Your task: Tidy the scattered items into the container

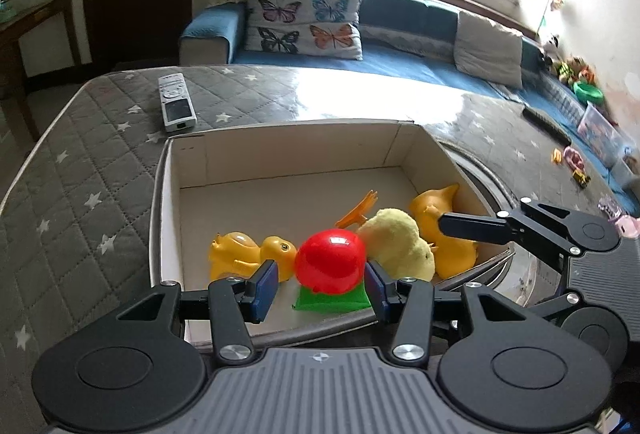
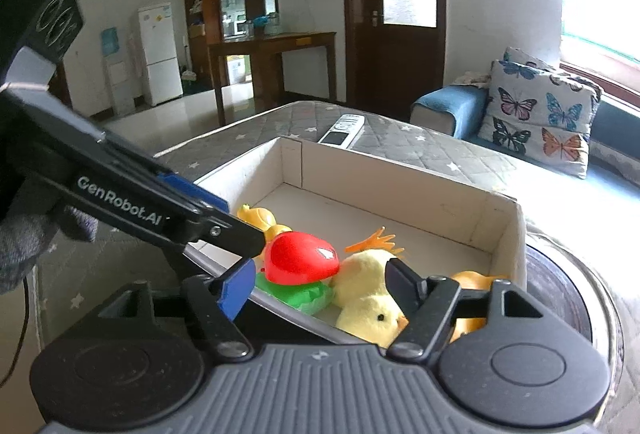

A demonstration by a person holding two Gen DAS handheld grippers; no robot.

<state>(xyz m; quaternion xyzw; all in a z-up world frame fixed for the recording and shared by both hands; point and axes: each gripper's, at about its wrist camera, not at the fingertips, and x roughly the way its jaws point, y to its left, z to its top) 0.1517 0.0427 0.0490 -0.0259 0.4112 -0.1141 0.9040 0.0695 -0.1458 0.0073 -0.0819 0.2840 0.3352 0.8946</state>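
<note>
A white cardboard box (image 1: 280, 141) stands on the quilted grey table. Inside lie a red ball-shaped toy on a green base (image 1: 330, 262), a yellow plush chick (image 1: 400, 246), a yellow duck (image 1: 248, 254) and an orange duck (image 1: 436, 218). My left gripper (image 1: 320, 274) hangs over the box's near edge, open, its blue pads on either side of the red toy with a gap at the left pad. My right gripper (image 2: 320, 286) is open over the near edge too, with the green base (image 2: 304, 294) and the chick (image 2: 368, 302) lying loose between its fingers. One right finger (image 1: 472, 228) reaches over the orange duck.
A white remote (image 1: 176, 101) lies beyond the box, a black remote (image 1: 548, 123) at the far right. Small toys (image 1: 576, 161) are scattered near the table's right edge. The box's right end rests on a round grey disc (image 1: 492, 185). A blue sofa with butterfly pillows (image 1: 304, 13) stands behind.
</note>
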